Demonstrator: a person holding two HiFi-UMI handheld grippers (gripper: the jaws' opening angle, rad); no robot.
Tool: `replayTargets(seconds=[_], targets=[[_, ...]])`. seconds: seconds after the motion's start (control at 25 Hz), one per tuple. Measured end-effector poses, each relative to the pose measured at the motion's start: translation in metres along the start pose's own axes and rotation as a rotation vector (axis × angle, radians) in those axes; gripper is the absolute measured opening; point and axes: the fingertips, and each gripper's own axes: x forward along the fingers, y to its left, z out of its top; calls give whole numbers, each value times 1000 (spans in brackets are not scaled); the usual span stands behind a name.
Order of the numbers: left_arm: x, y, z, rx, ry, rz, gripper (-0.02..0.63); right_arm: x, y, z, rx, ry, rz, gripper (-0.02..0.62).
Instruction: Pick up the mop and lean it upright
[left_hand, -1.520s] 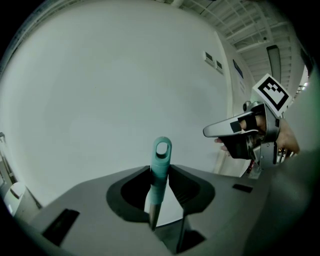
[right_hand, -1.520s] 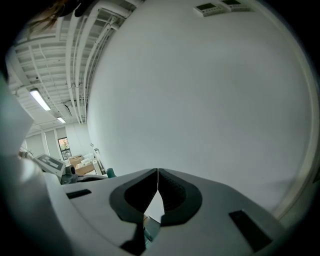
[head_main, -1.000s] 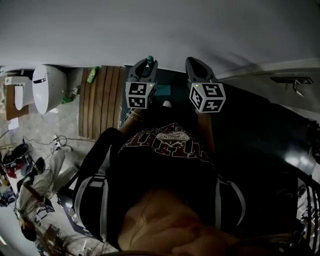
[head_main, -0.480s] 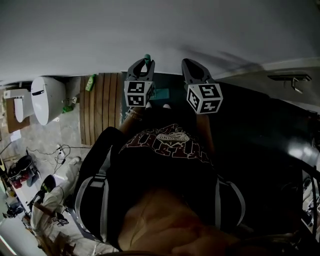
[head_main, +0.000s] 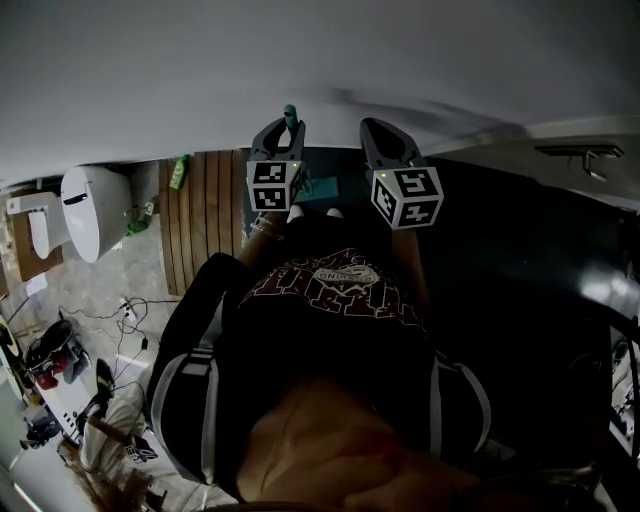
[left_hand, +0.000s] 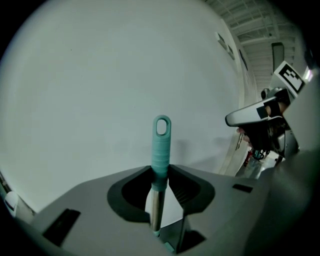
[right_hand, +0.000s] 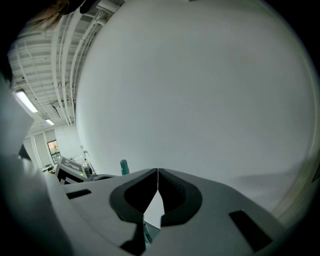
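Note:
The mop handle (left_hand: 161, 145) has a teal ribbed grip with a hanging loop on top and a metal pole below. It stands upright in front of the white wall (left_hand: 100, 75). My left gripper (left_hand: 160, 172) is shut on it just below the teal grip. From the head view the teal tip (head_main: 290, 112) pokes out above the left gripper (head_main: 283, 135), close to the wall. My right gripper (right_hand: 158, 182) is shut with nothing in it, and it is held beside the left one (head_main: 380, 138). The mop's lower end is hidden by the person's body.
A white toilet (head_main: 85, 205) stands at the left beside a wooden slatted mat (head_main: 205, 215), with a green bottle (head_main: 180, 170) on the mat. A teal object (head_main: 322, 186) lies on the floor between the grippers. Cables and clutter (head_main: 60, 360) fill the lower left.
Both grippers and the mop handle have edged slightly up and toward the wall. The head view has shifted a little, so the floor items at the left sit lower.

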Motion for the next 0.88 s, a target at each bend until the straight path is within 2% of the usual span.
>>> replayTargets(seconds=[0.88], targets=[[40, 36, 6, -1, 38, 35, 147, 3, -28, 0, 37, 8, -71, 18]])
